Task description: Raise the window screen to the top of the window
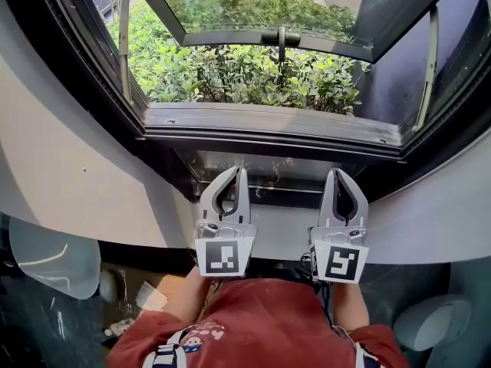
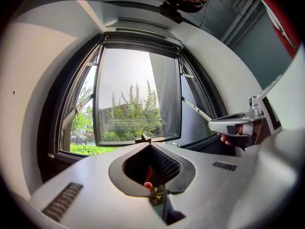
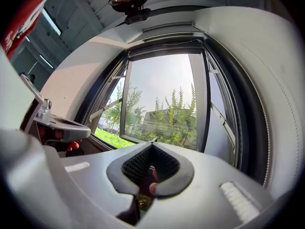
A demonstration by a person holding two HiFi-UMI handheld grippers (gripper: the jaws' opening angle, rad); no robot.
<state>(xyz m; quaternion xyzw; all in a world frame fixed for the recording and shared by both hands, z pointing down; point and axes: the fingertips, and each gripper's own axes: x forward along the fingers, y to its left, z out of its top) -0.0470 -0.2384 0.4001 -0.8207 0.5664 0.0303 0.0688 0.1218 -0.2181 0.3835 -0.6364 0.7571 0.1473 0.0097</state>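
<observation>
Red shirt [image 1: 261,320] nearest; left tool [image 1: 241,173] and right tool [image 1: 338,173] side by side ahead of it, both fully closed, gripping nothing I can see; tips close to window screen [image 1: 276,196], seemingly the dark bar low under the sill [image 1: 268,121]; beyond, window sash [image 1: 230,6] swung outward over green shrubs [image 1: 253,79].

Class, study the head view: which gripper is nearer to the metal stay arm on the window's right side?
Right. The right gripper sits below and to the left of the stay arm; the left gripper is farther left still, beyond the right one.
</observation>
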